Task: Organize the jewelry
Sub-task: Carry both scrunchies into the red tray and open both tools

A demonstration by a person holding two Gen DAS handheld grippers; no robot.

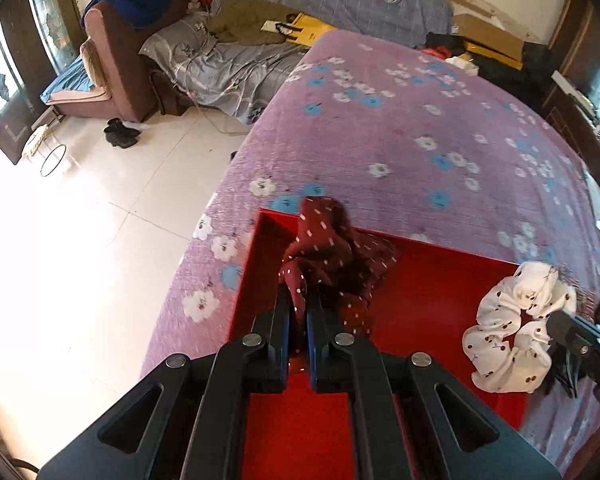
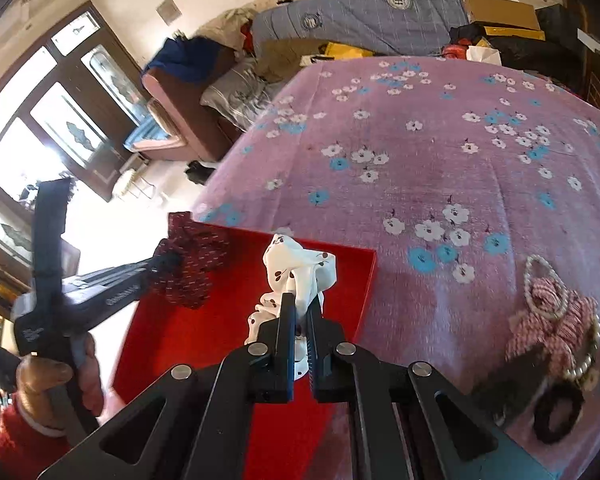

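Maroon dotted scrunchie (image 1: 332,256): clamped in left tool (image 1: 299,304), held over red tray (image 1: 440,280). White cherry-print scrunchie (image 2: 296,272): clamped in right tool (image 2: 300,312), above the same tray.

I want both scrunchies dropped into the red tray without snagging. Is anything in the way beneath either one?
Nothing visible blocks either. The left tongs hold the dark red scrunchie over bare floor of the red tray; the right tongs hold the white cherry-print scrunchie over it too.
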